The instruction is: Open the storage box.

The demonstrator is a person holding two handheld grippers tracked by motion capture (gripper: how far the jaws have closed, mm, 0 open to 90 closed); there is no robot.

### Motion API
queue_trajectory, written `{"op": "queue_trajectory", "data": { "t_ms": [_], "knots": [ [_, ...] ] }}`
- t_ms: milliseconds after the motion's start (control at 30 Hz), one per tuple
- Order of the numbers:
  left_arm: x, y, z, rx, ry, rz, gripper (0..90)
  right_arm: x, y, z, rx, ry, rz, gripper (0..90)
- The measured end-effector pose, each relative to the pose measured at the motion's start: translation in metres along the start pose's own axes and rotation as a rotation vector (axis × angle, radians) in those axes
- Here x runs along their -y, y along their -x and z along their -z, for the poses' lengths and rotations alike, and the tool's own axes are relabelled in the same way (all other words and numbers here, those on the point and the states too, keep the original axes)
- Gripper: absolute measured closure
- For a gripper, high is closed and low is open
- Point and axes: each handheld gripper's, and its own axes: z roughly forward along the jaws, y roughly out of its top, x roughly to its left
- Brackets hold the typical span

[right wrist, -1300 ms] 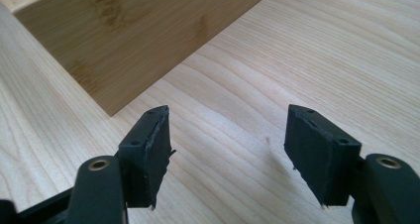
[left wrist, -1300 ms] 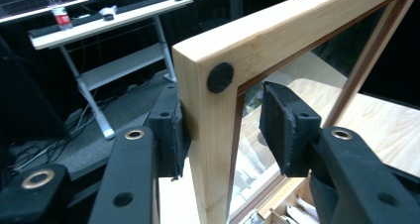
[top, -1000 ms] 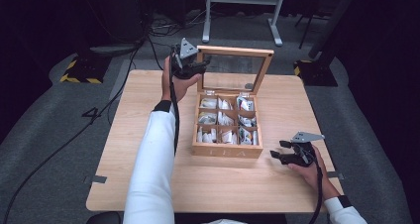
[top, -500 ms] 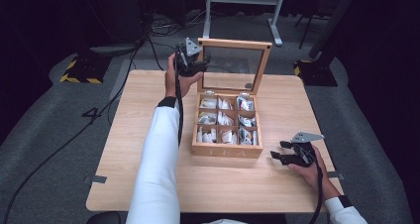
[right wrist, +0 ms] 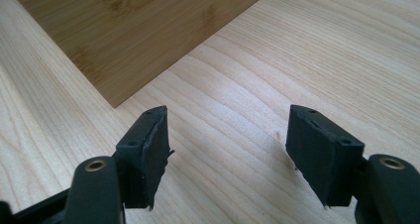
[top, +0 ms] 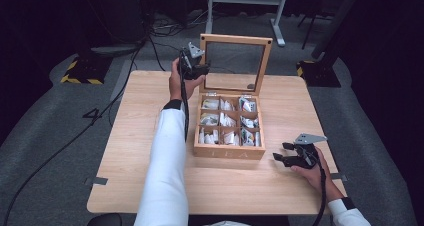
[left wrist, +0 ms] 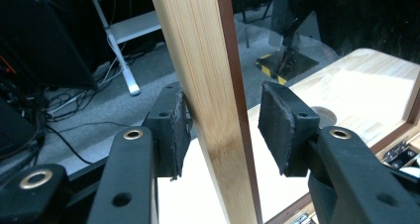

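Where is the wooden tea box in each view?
High view: tea box at the table's centre, lid raised.
Left gripper view: its lid frame runs up the centre, between the jaws.
Right gripper view: its side wall sits at the upper left.
Shared landmark: the pale wooden table.

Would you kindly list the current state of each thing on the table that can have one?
Tea box: open, compartments holding tea bags.
Lid: raised, about upright, its frame edge between the left jaws.
Left gripper: jaws just closing; one pad touches the frame, the other is apart.
Right gripper: open, holding nothing, beside the box.
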Motion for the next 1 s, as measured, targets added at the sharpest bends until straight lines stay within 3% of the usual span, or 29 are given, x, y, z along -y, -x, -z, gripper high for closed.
{"op": "queue_trajectory", "data": {
  "t_ms": [267,500,1000],
  "knots": [
    [0.019,-0.001,-0.012,-0.01,-0.084,-0.009,58.3,0.0,0.0,-0.001,-0.003,-0.005,-0.001,33.7],
    [0.035,0.001,-0.015,0.004,-0.104,0.008,58.7,0.0,-0.001,-0.002,-0.004,-0.016,0.004,33.9],
    [0.063,0.003,-0.019,0.055,-0.187,-0.017,57.4,0.001,-0.002,-0.003,-0.001,-0.02,0.008,34.0]
  ]
}}
